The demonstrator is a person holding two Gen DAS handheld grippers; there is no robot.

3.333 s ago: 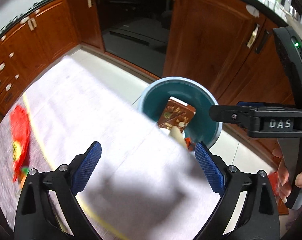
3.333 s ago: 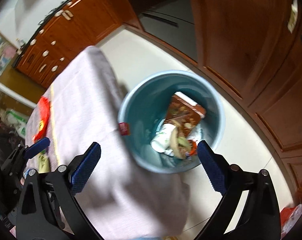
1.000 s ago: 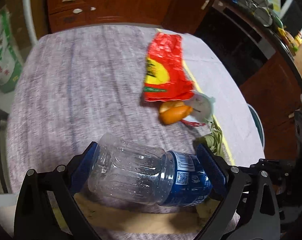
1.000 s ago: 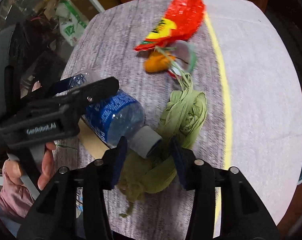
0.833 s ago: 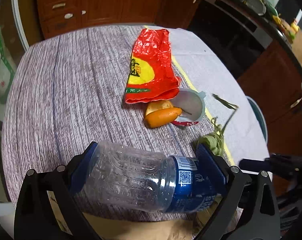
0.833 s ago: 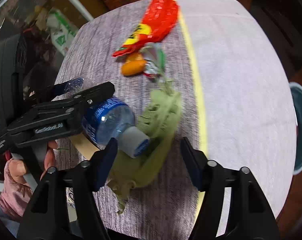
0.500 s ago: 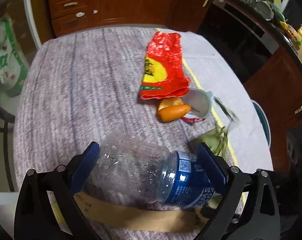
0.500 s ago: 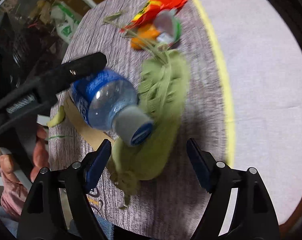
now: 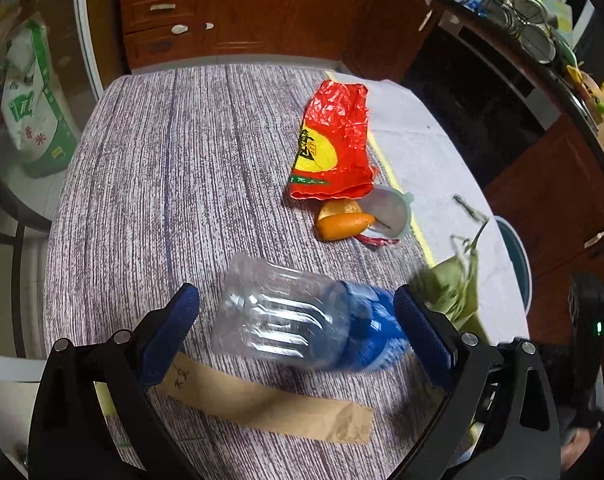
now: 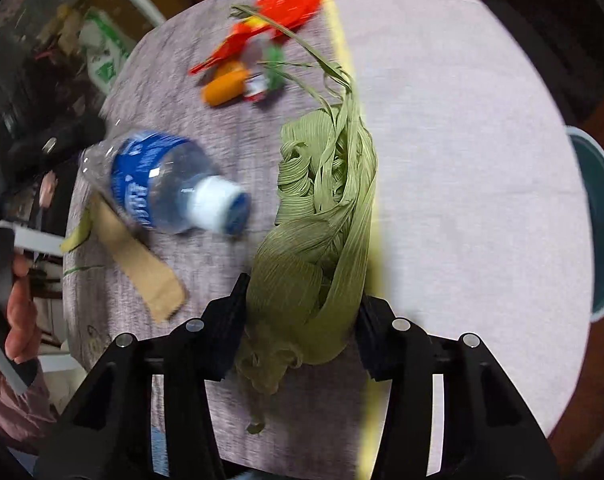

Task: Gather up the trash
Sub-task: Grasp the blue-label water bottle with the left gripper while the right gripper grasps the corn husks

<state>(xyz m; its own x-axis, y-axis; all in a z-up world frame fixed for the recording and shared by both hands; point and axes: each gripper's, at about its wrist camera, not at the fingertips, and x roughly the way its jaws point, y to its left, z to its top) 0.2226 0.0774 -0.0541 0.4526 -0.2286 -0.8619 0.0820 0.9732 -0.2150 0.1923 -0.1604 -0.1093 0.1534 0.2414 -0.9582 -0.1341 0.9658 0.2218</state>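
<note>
An empty clear plastic bottle (image 9: 302,322) with a blue label lies on its side on the table, between the fingers of my open left gripper (image 9: 298,330); the right pad is at its blue end, the left pad stands apart. The bottle (image 10: 162,184) also shows in the right wrist view. My right gripper (image 10: 302,320) is shut on a bundle of green corn husks (image 10: 321,216), also visible in the left wrist view (image 9: 455,284). A red snack wrapper (image 9: 333,144), an orange peel (image 9: 341,222) and a foil lid (image 9: 389,212) lie further back.
A teal trash bin (image 10: 599,220) stands on the floor past the table's right edge. A brown paper strip (image 9: 270,406) lies on the table near me. Wooden cabinets (image 9: 230,8) stand behind the table. A rice sack (image 9: 30,108) sits on the floor at the left.
My right gripper has closed on the corn husks. My left gripper has stayed open around the bottle, which has shifted and now blurs. Earlier both grippers were over the bin.
</note>
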